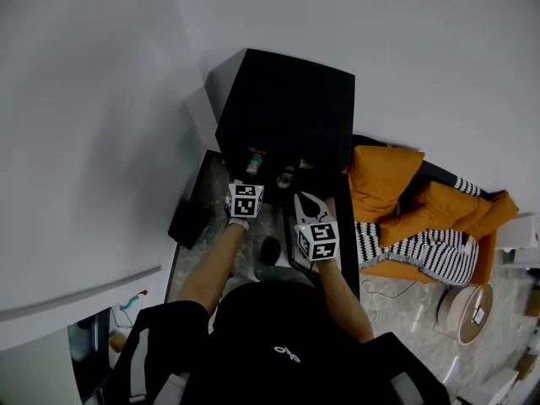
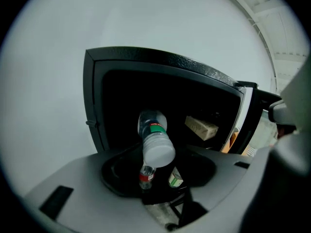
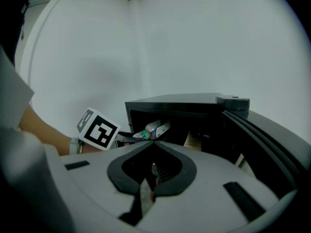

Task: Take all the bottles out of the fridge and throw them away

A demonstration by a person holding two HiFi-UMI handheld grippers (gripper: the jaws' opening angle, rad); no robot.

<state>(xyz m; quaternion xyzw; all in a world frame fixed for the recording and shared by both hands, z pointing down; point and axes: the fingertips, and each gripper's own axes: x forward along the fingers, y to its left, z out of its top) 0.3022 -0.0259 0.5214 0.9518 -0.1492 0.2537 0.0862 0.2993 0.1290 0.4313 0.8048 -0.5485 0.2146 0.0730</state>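
A black mini fridge (image 1: 287,99) stands open against the wall, its door (image 3: 265,130) swung to the right. My left gripper (image 1: 246,184) is at the fridge mouth, shut on a clear plastic bottle (image 2: 156,141) with a red and green label; the bottle tilts up into the dark opening. Below its jaws, two more bottles show, one with a red label (image 2: 146,176) and one with a green label (image 2: 175,179). My right gripper (image 3: 154,141) is shut and holds nothing, just right of the left one and a little further back.
A beige box (image 2: 200,126) lies inside the fridge. A flat black thing (image 1: 192,202) stands left of the fridge by the white wall. An orange seat with a striped cloth (image 1: 413,218) is at the right. The floor (image 1: 396,302) is pale marble.
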